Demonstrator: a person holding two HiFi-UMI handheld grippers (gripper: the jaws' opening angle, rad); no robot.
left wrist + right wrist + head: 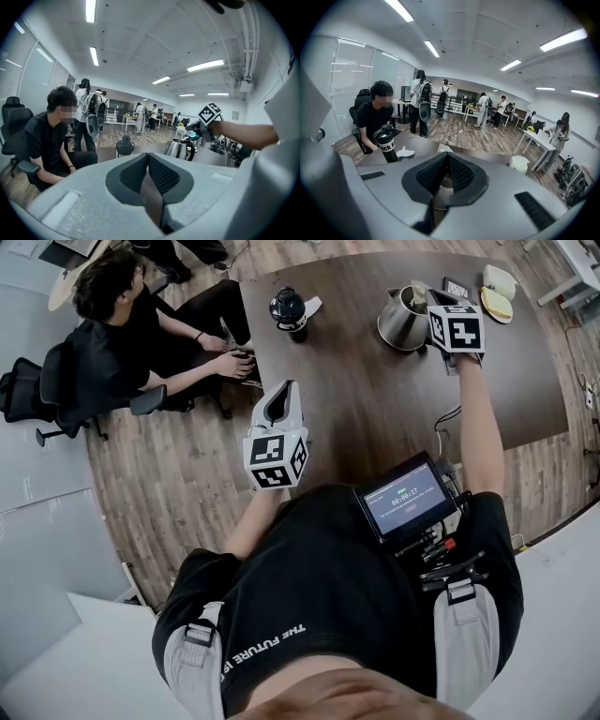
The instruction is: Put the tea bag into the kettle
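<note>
1. The right claw [446,159] is pressing its tips together on a small pale piece that I am taking for the tea bag [418,294]. The bag is hanging right at the kettle's mouth.
2. The kettle [401,322] is standing upright on the worktop [356,399]. Its silver body is showing in the gap under the pinched tips, so the claw is sitting just above it.
3. The step in hand is looking like the release. Doing it well is meaning centring the bag over the opening, lowering it past the rim, and only then spreading the jaws. Letting go off-centre is risking a catch on the rim or handle and a slide down the outside of the kettle.
4. The right forearm [480,427] is reaching straight out to the kettle, marker cube upward.
5. The left claw [149,161] is pressed shut on nothing. It is waiting well short of the kettle, tips pointing towards it, with the elbow bent close to the body.
6. A dark tumbler [288,307] is standing well apart from the kettle, on its left in the head view, and is not blocking anything.
</note>
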